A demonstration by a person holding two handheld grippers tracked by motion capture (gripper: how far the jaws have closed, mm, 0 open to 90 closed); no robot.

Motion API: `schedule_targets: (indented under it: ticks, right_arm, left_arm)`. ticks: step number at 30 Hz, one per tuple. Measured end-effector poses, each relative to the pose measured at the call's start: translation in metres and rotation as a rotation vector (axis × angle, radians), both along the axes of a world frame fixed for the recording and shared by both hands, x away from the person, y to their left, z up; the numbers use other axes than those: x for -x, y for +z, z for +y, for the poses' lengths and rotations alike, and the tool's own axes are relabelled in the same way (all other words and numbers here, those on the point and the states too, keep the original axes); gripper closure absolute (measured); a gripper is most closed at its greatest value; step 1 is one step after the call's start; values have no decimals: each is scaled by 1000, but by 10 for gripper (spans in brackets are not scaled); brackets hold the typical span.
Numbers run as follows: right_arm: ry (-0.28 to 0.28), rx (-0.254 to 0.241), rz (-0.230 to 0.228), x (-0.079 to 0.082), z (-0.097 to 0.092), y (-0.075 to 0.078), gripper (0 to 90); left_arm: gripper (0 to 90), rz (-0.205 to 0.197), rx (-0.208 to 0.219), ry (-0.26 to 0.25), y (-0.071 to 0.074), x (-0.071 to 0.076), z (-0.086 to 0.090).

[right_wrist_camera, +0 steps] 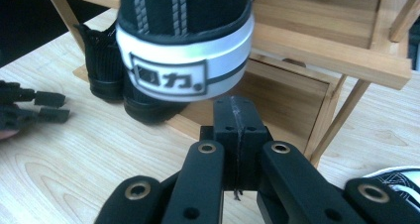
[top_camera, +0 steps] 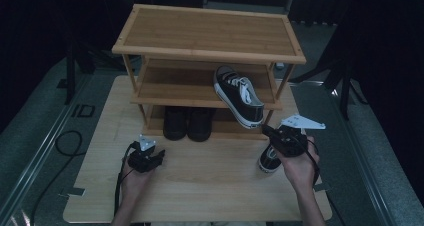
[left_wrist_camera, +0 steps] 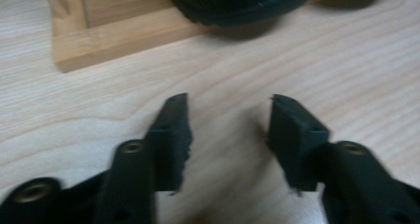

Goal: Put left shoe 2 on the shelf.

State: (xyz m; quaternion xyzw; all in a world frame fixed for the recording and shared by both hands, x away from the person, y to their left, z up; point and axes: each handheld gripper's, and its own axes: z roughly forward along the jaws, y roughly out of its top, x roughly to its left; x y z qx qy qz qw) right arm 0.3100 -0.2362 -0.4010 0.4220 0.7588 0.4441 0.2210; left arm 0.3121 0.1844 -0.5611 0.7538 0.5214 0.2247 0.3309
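The right tool (right_wrist_camera: pixel 236 116) is sitting fully closed on nothing, just below the heel of the black-and-white sneaker (top_camera: pixel 239 94) that is overhanging the middle shelf (top_camera: pixel 175 93). A second sneaker (top_camera: pixel 270 159) is lying on the bench (top_camera: pixel 200 186) beside it. The heel patch (right_wrist_camera: pixel 168 75) is showing Chinese characters. The left tool (left_wrist_camera: pixel 230 135) is standing part open, empty, near the black boots (top_camera: pixel 187 122).

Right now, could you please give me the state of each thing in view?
Left tool: open, empty, over the table.
Right tool: shut, empty.
Sneaker on middle shelf: heel overhanging the edge.
Sneaker on table: beside right tool.
Black boots: upright on bottom shelf.
Shoe rack top: bare.
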Motion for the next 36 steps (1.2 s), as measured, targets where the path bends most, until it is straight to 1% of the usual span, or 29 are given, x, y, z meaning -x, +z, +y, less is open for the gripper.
schedule_targets:
  ticks: [2,5,6,7,8,9,10,12,13,14,16,17,19,21,23,25,26,27,28,30,33,35,36]
  right_arm:
    - [4,0,-1,1,1,-1,900]
    - [7,-6,-4,3,2,-4,900]
    - [8,-11,-2,3,2,-5,900]
    - [9,-10,-6,4,2,-6,900]
    - [9,-15,-8,6,2,-7,900]
    - [9,-15,-8,6,2,-7,900]
    - [13,-20,-11,7,2,-7,900]
    - [13,-19,-13,8,2,-7,900]
    - [11,-18,-19,9,3,-7,900]
    - [11,-18,-19,9,3,-7,900]
    - [15,-26,-30,10,2,-6,900]
    - [15,-26,-30,10,2,-6,900]
    - [19,-25,-38,12,4,-4,900]
    - [21,-26,-44,12,4,-4,900]
    - [18,-26,-54,13,5,-3,900]
    - [15,-34,-59,13,4,-2,900]
    - [15,-34,-59,13,4,-2,900]
    - [18,-43,-61,14,3,-1,900]
    - [18,-45,-62,15,4,-1,900]
    - [22,-48,-65,15,4,0,900]
    - [25,-45,-70,15,7,1,900]
    - [30,-49,-67,15,7,1,900]
    - [35,-61,-62,15,8,1,900]
  left_arm:
    - [584,-1,-18,9,2,-5,0]
    - [653,-44,-32,16,9,-13,0]
    - [676,-60,-51,21,11,-18,0]
    - [701,-73,-59,27,12,-23,1]
    - [745,-72,-62,35,12,-27,1]
    - [745,-72,-70,50,11,-34,2]
    - [789,-76,-75,66,11,-39,3]
    - [803,-70,-73,89,9,-48,5]
    - [835,-70,-78,99,8,-52,5]
    - [835,-66,-84,105,7,-56,5]
    - [851,-78,-73,111,8,-61,6]
    - [851,-80,-85,116,8,-64,5]
    - [849,-74,-85,117,8,-69,5]
    - [848,-74,-95,115,7,-72,3]
    - [850,-83,-96,103,6,-73,2]
    - [879,-81,-93,99,6,-74,2]
    - [879,-82,-96,93,5,-73,2]
    - [900,-87,-104,92,5,-73,0]
    - [900,-86,-111,92,5,-73,0]
    - [900,-82,-109,92,5,-73,0]
    - [900,-77,-81,93,5,-73,2]
    - [900,-77,-79,91,5,-74,3]
    - [900,-76,-79,93,5,-74,3]
